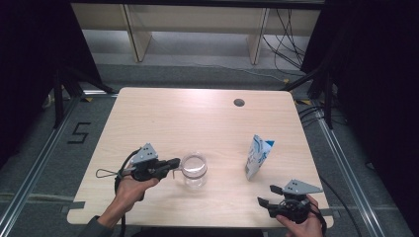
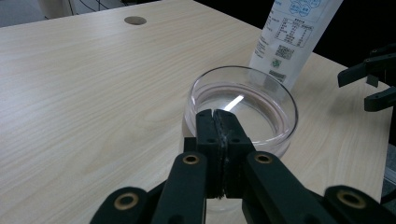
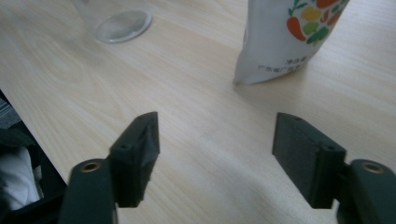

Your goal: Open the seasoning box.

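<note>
A clear glass mug (image 1: 194, 170) stands on the wooden table (image 1: 197, 118), near its front. My left gripper (image 1: 170, 163) reaches it from the left, jaws pressed together at the near rim (image 2: 217, 123), apparently on the mug's handle, which the pads mostly hide. The mug (image 2: 243, 105) looks empty. A white pouch (image 1: 258, 157) with printed vegetables stands upright to the right of it; it is also in the left gripper view (image 2: 292, 37) and the right gripper view (image 3: 285, 42). My right gripper (image 1: 268, 195) hovers open near the front right edge, nothing between its jaws (image 3: 215, 154), a short way before the pouch.
A round cable hole (image 1: 239, 102) lies at the table's far right. The table's front edge runs close under my right gripper. Black curtains flank the table, and cables lie on the floor behind.
</note>
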`<state>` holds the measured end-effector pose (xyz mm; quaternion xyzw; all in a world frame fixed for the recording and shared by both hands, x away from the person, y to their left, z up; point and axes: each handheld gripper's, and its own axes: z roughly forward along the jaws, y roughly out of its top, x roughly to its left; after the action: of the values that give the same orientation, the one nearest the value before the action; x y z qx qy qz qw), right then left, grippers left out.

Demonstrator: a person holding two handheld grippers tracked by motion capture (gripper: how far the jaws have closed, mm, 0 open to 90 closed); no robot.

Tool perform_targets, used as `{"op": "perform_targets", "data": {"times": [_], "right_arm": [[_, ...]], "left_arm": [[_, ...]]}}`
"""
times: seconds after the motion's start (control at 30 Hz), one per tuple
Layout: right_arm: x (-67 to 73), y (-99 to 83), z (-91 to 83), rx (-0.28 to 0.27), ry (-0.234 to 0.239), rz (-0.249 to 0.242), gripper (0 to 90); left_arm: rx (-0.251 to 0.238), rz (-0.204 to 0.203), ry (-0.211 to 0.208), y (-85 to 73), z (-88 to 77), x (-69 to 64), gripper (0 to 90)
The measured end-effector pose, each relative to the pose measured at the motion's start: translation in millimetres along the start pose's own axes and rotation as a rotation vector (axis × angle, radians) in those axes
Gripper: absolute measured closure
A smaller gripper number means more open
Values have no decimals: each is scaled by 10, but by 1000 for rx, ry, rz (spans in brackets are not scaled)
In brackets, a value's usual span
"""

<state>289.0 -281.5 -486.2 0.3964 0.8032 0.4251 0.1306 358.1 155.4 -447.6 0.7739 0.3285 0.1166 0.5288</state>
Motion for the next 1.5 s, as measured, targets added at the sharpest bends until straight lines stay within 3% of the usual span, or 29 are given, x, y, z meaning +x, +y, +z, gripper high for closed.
{"op": "perform_targets", "data": {"times": [0.37, 0.4, 0.43, 0.47, 0.5, 0.53, 0.57, 0.7, 0.73, 0.8, 0.97, 1.0, 1.1, 1.2, 1.27, 1.5], "right_arm": [[82, 57, 12, -41, 21, -42, 520], [107, 63, 16, -36, 34, -21, 528], [105, 76, 25, -49, 43, -37, 539], [153, 99, 40, -51, 59, -19, 548], [149, 113, 54, -60, 61, -45, 551], [183, 128, 58, -45, 68, -27, 560], [181, 147, 89, -64, 71, -58, 570], [244, 218, 135, -74, 79, -97, 613], [323, 269, 172, -72, 97, -77, 639], [335, 326, 225, -92, 101, -139, 670], [428, 424, 341, -88, 120, -151, 724], [433, 448, 378, -97, 131, -178, 736], [499, 502, 440, -77, 135, -168, 755], [518, 571, 524, -90, 130, -212, 769], [541, 588, 537, -76, 135, -198, 772], [570, 759, 712, -101, 148, -226, 802]], "left_arm": [[-5, -9, 3, -14, -16, 2, 885], [-4, -8, 5, -15, -18, -1, 885], [-6, -8, 2, -16, -18, -1, 885], [-9, -11, -7, -19, -18, 1, 885], [-9, -11, -7, -19, -18, 1, 885], [-9, -15, 0, -21, -24, -4, 885], [-9, -15, -1, -22, -27, -4, 886], [-8, -8, 1, -23, -37, 0, 886], [-10, -15, 1, -26, -39, 0, 886], [-11, -24, 6, -29, -40, -3, 888], [-11, -24, 3, -28, -38, 0, 889], [-10, -19, 2, -26, -38, 1, 890], [-14, -25, 0, -29, -34, 3, 891], [-8, -24, 6, -32, -39, 4, 891], [-14, -30, -1, -35, -32, 5, 891], [-14, -38, -4, -45, -35, 20, 892]]}}
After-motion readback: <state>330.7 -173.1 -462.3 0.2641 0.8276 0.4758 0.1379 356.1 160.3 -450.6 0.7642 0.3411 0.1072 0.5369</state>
